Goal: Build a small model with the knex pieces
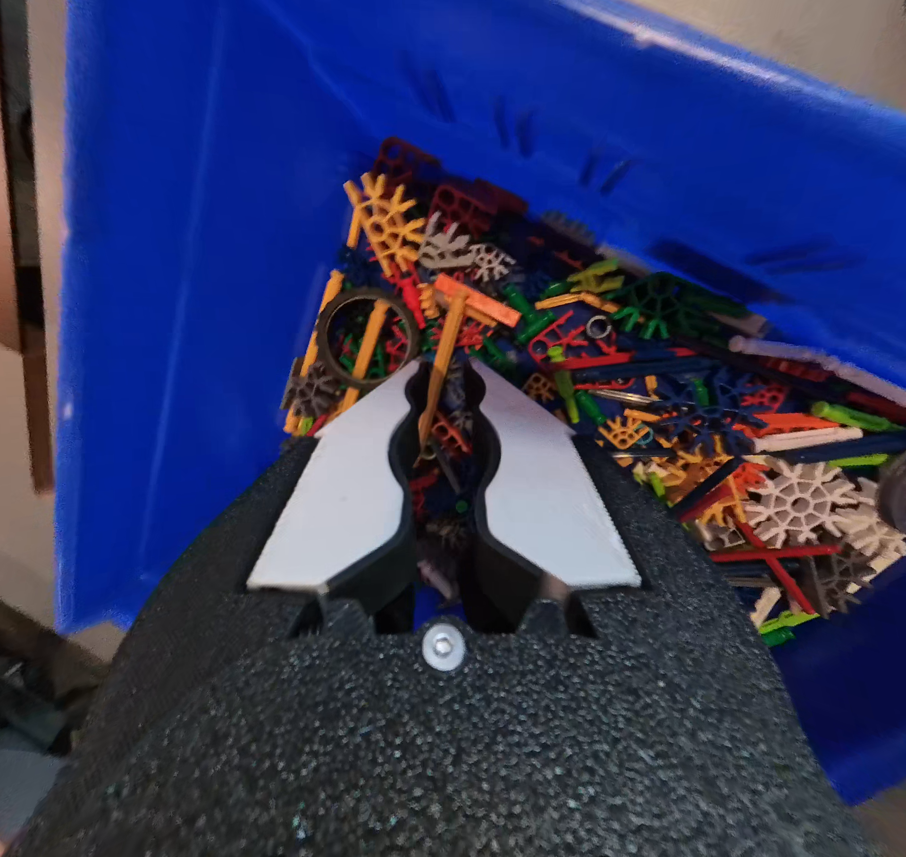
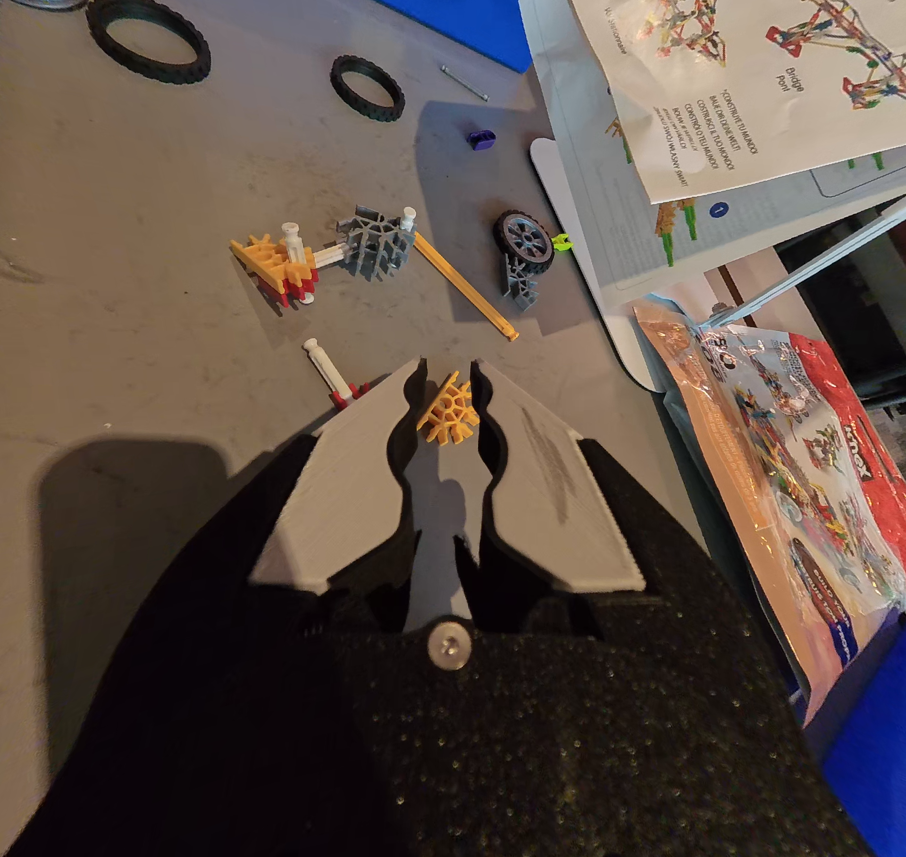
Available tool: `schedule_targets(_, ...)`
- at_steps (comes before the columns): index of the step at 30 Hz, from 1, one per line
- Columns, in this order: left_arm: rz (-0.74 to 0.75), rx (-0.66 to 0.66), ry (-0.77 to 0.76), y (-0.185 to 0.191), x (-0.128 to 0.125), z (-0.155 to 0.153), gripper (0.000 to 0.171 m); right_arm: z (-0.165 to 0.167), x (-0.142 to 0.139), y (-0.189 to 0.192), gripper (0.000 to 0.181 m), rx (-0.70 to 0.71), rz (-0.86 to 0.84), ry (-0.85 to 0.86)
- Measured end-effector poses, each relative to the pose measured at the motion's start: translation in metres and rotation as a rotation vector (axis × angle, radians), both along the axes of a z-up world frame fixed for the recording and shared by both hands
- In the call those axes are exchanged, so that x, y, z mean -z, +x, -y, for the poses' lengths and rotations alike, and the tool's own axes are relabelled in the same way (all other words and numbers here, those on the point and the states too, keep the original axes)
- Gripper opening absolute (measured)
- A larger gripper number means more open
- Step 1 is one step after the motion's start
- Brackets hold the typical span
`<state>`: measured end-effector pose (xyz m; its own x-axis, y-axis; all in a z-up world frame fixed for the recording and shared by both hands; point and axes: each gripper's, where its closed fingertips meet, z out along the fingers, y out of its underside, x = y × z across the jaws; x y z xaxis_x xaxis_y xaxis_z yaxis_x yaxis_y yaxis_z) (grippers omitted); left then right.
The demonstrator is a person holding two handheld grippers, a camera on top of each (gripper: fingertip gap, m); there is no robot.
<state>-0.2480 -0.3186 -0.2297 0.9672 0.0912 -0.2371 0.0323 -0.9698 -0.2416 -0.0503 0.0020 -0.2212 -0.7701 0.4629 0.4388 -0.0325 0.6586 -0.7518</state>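
Blue bin [image 1: 196, 294], upper frame: heaped mixed pieces.
Left gripper [image 1: 443, 368], centre: jaws parted around a yellow rod [image 1: 443, 353], not clamped; centre it before squeezing.
Right gripper [image 2: 446, 368], centre: released, straddling a yellow connector [image 2: 448, 412] on the table [image 2: 147, 196].

Through the left wrist view we look forward and down along the fingers, close over an open blue plastic bin [image 1: 206, 255] of mixed coloured construction pieces [image 1: 637, 392]. Through the right wrist view we look steeply down, close above a grey tabletop [image 2: 147, 255]. We find no part clearly shared.
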Motion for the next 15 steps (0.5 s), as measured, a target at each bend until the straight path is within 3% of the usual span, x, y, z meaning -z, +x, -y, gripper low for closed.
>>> schedule_targets(4, 0.048, 0.000, 0.010, 0.001, 0.010, -0.004, 0.010, -0.001, 0.000, 0.000, 0.016, 0.000, 0.003, -0.002)
schedule_targets(6, 0.065, -0.034, 0.033, -0.001, 0.010, -0.004, 0.000, 0.000, 0.001, 0.000, 0.017, -0.002, 0.006, -0.002)
schedule_targets(15, 0.216, -0.014, -0.036, 0.031, 0.007, 0.012, 0.003, -0.001, 0.002, 0.000, 0.017, -0.006, 0.016, -0.004)
